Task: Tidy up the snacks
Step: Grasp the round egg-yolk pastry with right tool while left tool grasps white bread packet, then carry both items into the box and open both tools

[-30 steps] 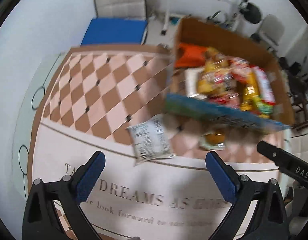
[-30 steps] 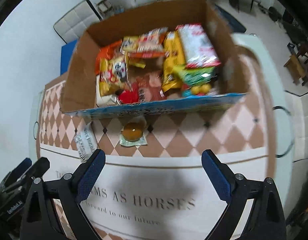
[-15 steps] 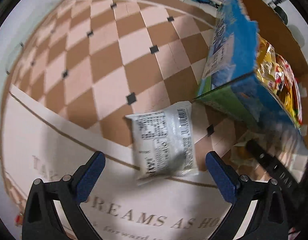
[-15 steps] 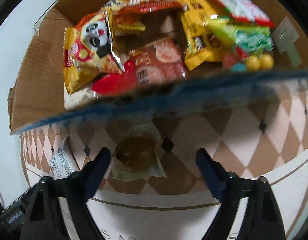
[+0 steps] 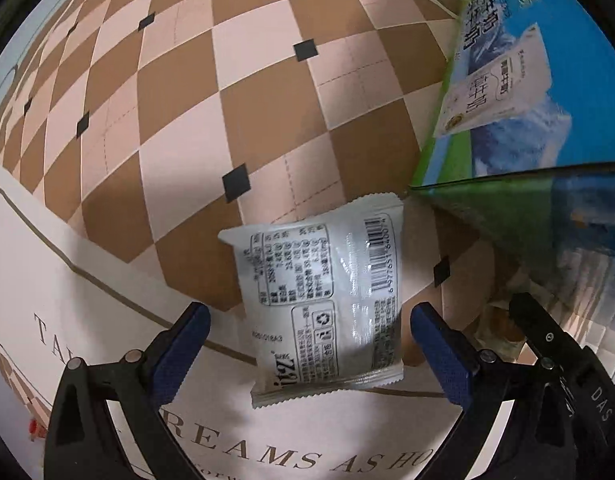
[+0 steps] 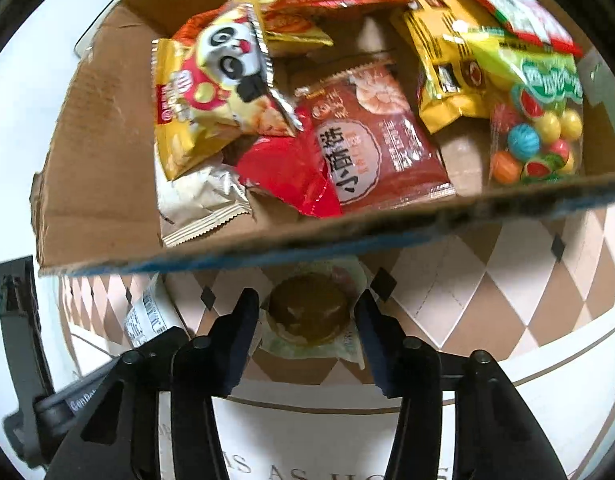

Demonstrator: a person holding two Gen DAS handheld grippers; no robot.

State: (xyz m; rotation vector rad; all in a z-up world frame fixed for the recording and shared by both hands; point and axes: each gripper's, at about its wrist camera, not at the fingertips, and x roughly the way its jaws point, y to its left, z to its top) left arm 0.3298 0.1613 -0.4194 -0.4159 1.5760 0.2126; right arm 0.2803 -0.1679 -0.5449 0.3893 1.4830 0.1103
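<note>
A white snack packet (image 5: 323, 300) lies printed side up on the checked tablecloth (image 5: 211, 120). My left gripper (image 5: 309, 324) points straight down over it, jaws wide open on either side and clear of it. In the right wrist view a small brown pastry in a clear wrapper (image 6: 309, 314) lies just before the cardboard box (image 6: 107, 184). My right gripper (image 6: 307, 312) straddles the pastry and its jaws are closing, fingertips close to the wrapper's edges. The box holds several snack bags. The white packet (image 6: 143, 316) shows again at the left.
The box's blue and green outer wall (image 5: 507, 80) rises close on the right of the white packet. The right gripper's black body (image 5: 555, 344) shows at the lower right of the left wrist view. Checked cloth stretches away to the left.
Both grippers have come down toward the table. The white packet now sits between the left fingers. The right jaws have narrowed from wide open to close around the pastry.
</note>
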